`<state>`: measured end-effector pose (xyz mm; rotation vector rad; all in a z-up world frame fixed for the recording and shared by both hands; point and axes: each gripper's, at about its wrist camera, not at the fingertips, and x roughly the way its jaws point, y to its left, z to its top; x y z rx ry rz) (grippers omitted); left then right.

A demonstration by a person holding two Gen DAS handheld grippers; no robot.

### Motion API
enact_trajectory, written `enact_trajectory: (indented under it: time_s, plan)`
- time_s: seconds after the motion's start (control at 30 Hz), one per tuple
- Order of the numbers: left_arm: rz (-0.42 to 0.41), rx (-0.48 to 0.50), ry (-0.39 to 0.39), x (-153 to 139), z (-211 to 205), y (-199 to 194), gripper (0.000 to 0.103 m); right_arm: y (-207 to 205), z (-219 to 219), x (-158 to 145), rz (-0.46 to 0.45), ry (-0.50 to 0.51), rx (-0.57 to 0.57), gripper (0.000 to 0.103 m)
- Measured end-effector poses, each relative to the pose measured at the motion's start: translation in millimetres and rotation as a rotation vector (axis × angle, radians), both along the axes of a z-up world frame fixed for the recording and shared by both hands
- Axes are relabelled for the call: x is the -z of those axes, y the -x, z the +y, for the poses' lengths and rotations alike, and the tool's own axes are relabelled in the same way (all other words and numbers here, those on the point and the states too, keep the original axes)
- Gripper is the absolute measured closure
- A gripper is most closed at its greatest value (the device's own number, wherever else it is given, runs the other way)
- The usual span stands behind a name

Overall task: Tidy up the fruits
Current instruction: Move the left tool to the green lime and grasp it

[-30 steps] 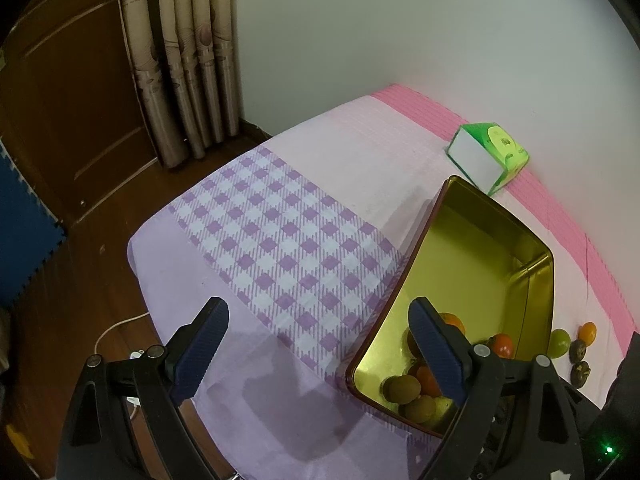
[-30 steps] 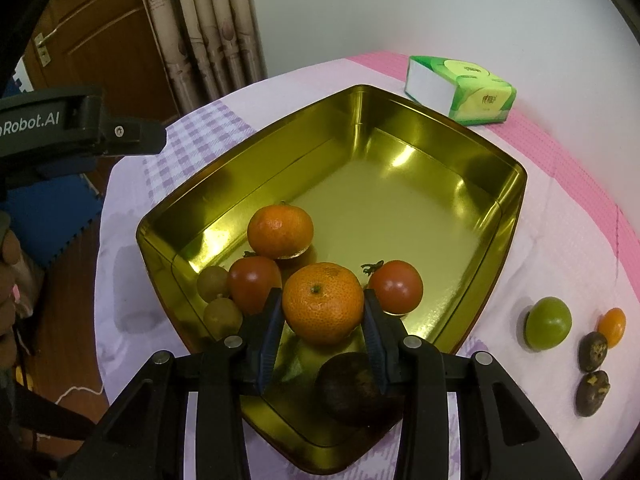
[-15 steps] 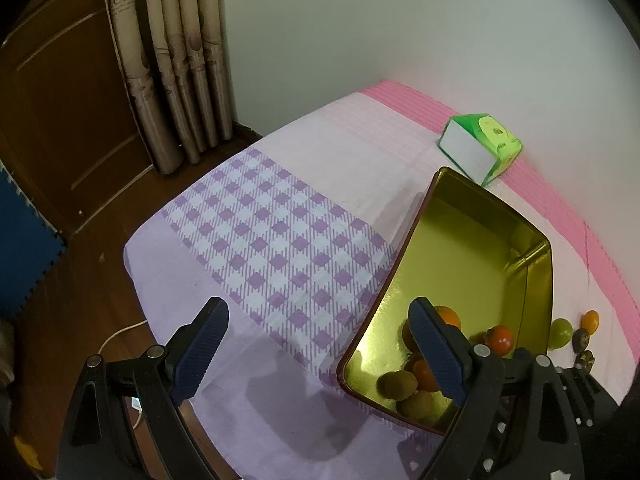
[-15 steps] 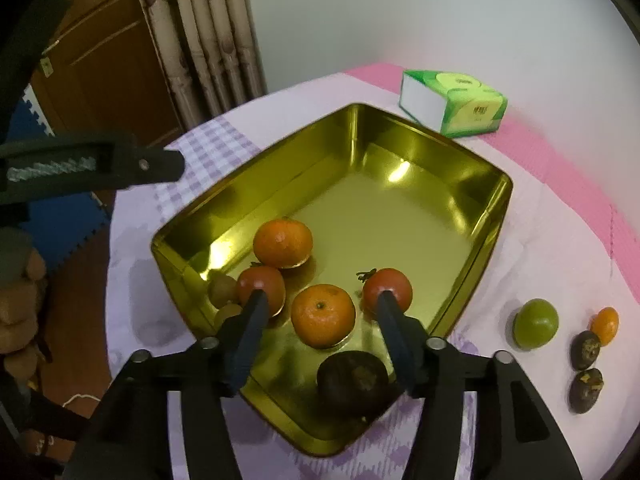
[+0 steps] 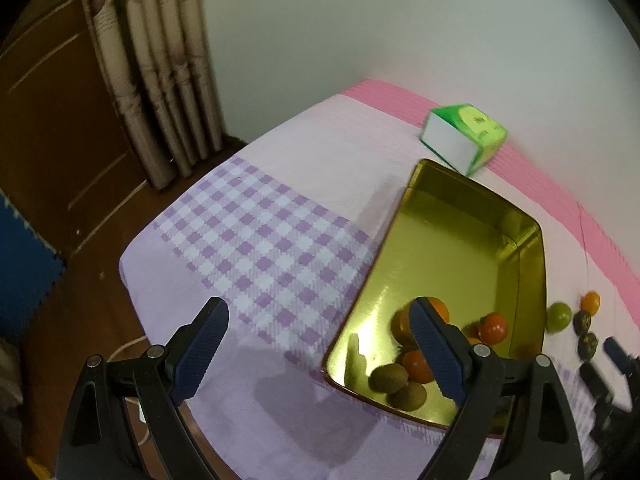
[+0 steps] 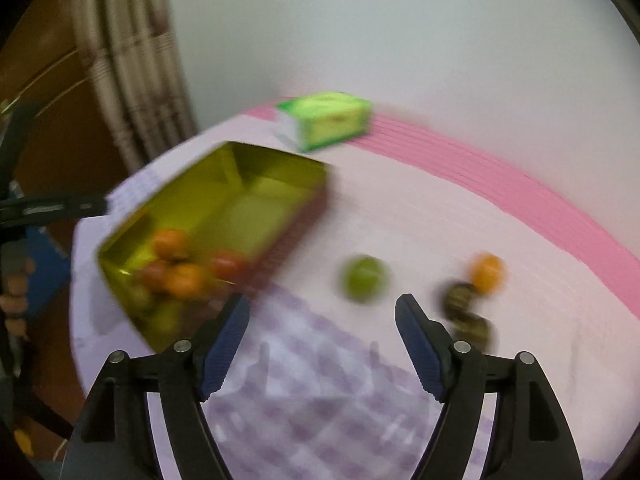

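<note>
A gold tin (image 5: 460, 248) (image 6: 256, 200) on the table holds several fruits: oranges (image 5: 434, 308), tomatoes (image 5: 494, 326) and kiwis (image 5: 388, 376). To its right on the cloth lie a green fruit (image 6: 364, 278) (image 5: 559, 316), a small orange (image 6: 486, 270) and two dark fruits (image 6: 460, 298). My right gripper (image 6: 322, 312) hangs over the cloth just short of the green fruit, its jaws opening with nothing between them. My left gripper (image 5: 316, 316) stands open and empty beside the tin's left rim.
A green tissue box (image 5: 464, 136) (image 6: 328, 120) stands behind the tin near the wall. Curtains (image 5: 152, 64) and a wooden door fill the back left. A person's hand (image 6: 16, 300) holding the left gripper shows at the right wrist view's left edge.
My right gripper let go of the orange in the tin, opened and swung right, over the cloth toward the loose fruits. The left gripper rolled slightly and stayed put.
</note>
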<state>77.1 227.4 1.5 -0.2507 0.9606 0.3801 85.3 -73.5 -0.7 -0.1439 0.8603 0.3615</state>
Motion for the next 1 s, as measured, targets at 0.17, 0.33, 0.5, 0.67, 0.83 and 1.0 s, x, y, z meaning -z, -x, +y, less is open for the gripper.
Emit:
enact_trajectory:
  time_s: [0.17,0.33,0.5,0.67,0.83,1.0]
  plan:
    - [-0.016,0.107,-0.061,-2.3,-27.7,-1.4,0.014,-7.5,-64.8,21.1,0.032,0.038,0.142,0.027]
    - [-0.025,0.230,-0.092,-0.8,-58.5,-2.7,0.014,-15.6,-112.4,41.7,0.059,0.039,0.224,0.027]
    - [-0.021,0.340,-0.115,1.0,-94.3,-4.5,0.014,-25.9,-133.0,58.2,0.076,0.053,0.252,0.027]
    - [-0.032,0.434,-0.110,-4.4,-134.5,-17.3,0.014,-36.4,-149.7,65.6,0.072,0.057,0.277,0.023]
    - [-0.024,0.507,-0.119,-4.4,-173.4,-30.5,0.014,-42.2,-154.5,70.4,0.082,0.052,0.274,0.009]
    - [0.009,0.575,-0.104,2.1,-207.0,-42.3,0.014,-44.3,-155.6,72.9,0.083,0.053,0.256,0.002]
